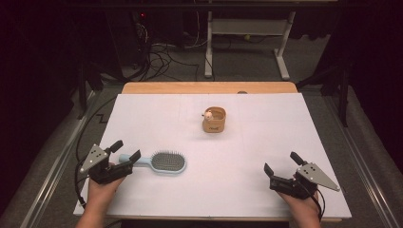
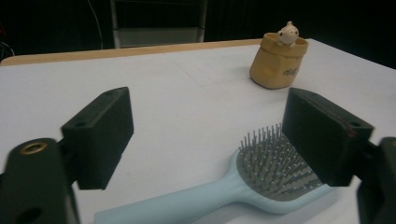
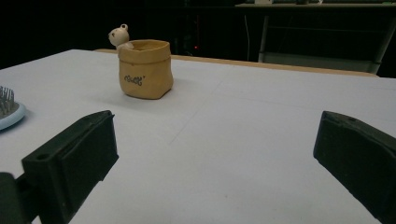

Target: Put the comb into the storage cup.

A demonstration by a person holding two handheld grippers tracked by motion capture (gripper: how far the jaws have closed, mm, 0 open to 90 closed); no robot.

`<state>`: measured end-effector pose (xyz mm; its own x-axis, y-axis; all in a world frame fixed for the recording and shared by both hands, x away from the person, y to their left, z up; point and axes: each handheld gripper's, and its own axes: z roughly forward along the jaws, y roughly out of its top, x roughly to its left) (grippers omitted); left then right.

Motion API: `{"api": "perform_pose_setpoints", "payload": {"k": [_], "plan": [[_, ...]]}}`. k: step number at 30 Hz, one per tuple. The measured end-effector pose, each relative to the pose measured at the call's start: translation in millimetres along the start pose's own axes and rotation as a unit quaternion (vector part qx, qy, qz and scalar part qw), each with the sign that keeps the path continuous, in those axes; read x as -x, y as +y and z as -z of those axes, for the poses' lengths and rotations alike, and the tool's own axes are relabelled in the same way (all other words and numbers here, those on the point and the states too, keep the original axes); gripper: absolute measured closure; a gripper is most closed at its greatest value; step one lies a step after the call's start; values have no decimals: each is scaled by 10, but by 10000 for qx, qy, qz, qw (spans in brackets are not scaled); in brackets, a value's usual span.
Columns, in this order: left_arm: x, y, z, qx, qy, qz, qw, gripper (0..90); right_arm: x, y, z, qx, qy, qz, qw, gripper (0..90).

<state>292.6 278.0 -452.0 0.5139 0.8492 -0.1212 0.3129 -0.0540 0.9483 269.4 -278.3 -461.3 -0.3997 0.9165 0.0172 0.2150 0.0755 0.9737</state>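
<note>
While one pale blue plastic hairbrush with grey bristles (image 1: pixel 161 162) lies flat on the white-covered table (image 1: pixel 266 142), the left gripper (image 1: pixel 124 151) sits over the brush's handle end, its jaws apart with the handle between them, the pads not pressing it. One tan sack-shaped pot with a small white bear on its rim (image 1: pixel 214 119) stands beyond the brush, well apart. Far right of the brush, the right gripper (image 1: pixel 281 164) rests with jaws wide over bare table.
</note>
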Motion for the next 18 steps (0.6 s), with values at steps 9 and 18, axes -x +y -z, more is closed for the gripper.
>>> {"api": "perform_pose_setpoints", "payload": {"k": [9, 18], "plan": [[-129, -66, -69, -639, 342, 65, 9973, 507, 4, 1, 2, 25, -23, 7, 10000, 4], [-211, -88, -142, -1138, 849, -1, 9899, 882, -4, 0, -8, 7, -12, 40, 10000, 4]]}}
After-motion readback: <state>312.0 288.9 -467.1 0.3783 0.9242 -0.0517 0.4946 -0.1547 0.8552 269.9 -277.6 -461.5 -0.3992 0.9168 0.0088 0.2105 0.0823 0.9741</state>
